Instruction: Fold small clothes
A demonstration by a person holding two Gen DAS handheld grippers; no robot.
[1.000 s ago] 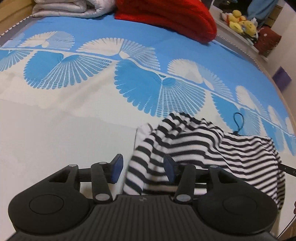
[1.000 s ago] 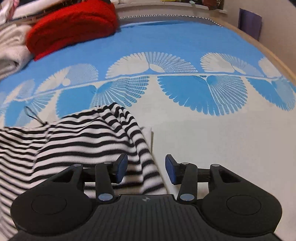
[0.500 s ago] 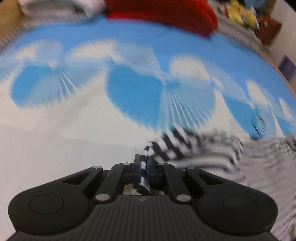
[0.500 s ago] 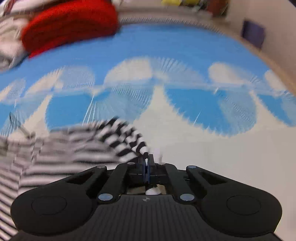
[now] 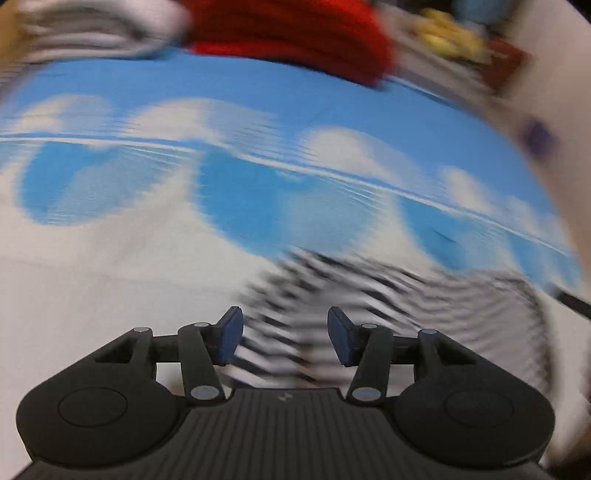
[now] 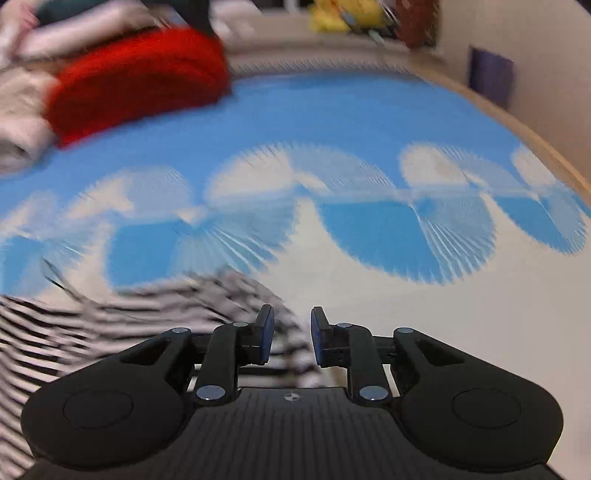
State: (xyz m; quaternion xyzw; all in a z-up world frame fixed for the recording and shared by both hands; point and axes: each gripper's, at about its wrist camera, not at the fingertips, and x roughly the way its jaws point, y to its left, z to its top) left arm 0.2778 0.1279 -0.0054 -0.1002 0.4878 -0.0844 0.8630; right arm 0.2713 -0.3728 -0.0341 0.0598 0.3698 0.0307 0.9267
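**A bedroom at home**

I am working over a bed spread [image 6: 369,122] in blue and white fan patterns. A folded red knit blanket [image 6: 136,81] and pale bedding [image 5: 96,29] are piled at its far end, with yellow plush toys [image 6: 343,14] along the wall beyond.

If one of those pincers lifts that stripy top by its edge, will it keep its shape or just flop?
Probably flop: the striped top lies in soft rumples on the bedspread, so it looks thin. It likely weighs little. It could slip out of the open right gripper unless pinched firmly.
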